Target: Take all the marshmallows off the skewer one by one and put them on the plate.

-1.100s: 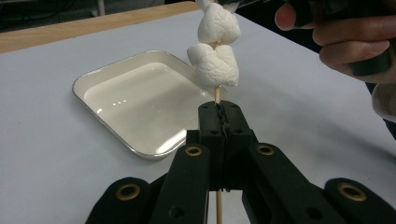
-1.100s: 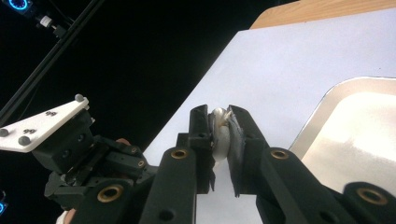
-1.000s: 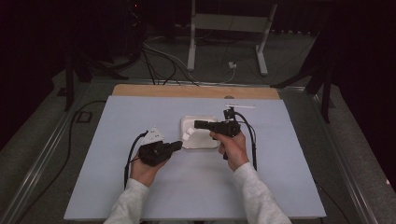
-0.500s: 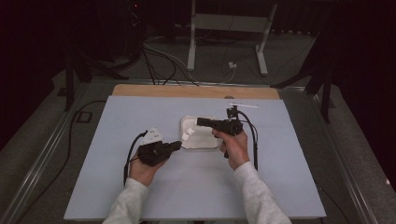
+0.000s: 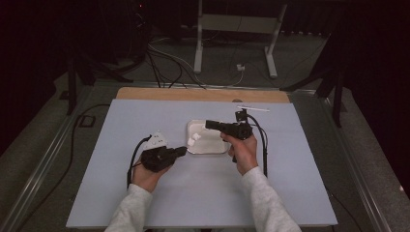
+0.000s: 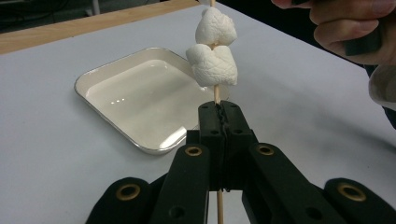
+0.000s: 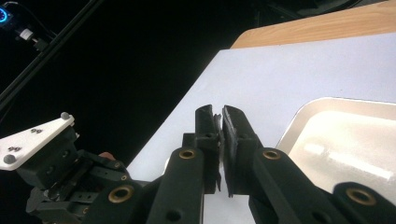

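My left gripper [image 6: 222, 109] is shut on a thin wooden skewer [image 6: 216, 95] that carries two white marshmallows [image 6: 212, 56] above the jaws. In the high view the left gripper [image 5: 181, 151] holds those marshmallows [image 5: 193, 140] at the left rim of a shallow white tray [image 5: 210, 145]. The tray [image 6: 140, 100] is bare inside. My right gripper [image 5: 209, 124] hovers over the tray's far part and points left. Its jaws [image 7: 219, 116] stand shut, with nothing between them. The left gripper [image 7: 60, 172] with its grey plate lies below them.
A pale blue mat [image 5: 145, 203] covers the table, with a wooden strip [image 5: 203, 94] along the far edge. A thin white stick [image 5: 254, 108] lies near the far right. Cables [image 5: 169, 58] and a metal stand [image 5: 232, 38] sit on the floor beyond.
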Tool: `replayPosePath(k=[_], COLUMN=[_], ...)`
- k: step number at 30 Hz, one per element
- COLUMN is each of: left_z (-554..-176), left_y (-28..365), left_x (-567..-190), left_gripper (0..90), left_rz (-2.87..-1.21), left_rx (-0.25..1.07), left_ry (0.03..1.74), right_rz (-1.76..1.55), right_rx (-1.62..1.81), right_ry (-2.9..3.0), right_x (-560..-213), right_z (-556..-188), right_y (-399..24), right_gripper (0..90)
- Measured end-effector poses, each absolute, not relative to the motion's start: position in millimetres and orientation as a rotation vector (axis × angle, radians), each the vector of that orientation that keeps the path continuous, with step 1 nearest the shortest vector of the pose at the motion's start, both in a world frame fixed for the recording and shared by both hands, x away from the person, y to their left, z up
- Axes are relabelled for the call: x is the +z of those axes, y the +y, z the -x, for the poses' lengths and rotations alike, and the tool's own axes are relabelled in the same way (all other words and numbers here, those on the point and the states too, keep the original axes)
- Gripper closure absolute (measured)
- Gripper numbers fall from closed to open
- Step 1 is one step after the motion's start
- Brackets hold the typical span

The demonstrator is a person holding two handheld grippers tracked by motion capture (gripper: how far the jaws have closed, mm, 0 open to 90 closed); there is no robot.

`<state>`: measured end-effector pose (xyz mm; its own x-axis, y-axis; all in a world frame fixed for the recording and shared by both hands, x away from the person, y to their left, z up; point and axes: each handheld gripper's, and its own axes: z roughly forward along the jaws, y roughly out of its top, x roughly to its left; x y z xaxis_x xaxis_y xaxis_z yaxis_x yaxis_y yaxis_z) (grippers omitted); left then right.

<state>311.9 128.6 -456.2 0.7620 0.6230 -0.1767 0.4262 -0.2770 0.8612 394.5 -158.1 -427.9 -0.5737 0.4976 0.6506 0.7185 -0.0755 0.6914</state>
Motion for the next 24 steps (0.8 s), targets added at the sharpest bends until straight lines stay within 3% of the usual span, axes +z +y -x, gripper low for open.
replayPosePath(k=[4,9,24], left_z=[-310.7,-313.9,-313.0], left_y=[131.9,145.2,143.7], left_x=[-460.1,-462.4,-458.9], left_gripper=[90.0,90.0,90.0], left_rz=[-1.965,-1.892,-1.894], left_rx=[0.252,0.192,0.230], left_ry=[0.805,0.844,0.857], right_rz=[1.411,1.488,1.540], right_rx=[-1.759,-1.802,-1.687], right_ry=[-2.014,-1.968,-2.094], right_x=[-426.1,-417.0,-440.3], right_z=[-394.6,-403.7,-410.7], right_y=[-163.1,-199.0,-192.6], right_gripper=[86.3,85.5,83.2])
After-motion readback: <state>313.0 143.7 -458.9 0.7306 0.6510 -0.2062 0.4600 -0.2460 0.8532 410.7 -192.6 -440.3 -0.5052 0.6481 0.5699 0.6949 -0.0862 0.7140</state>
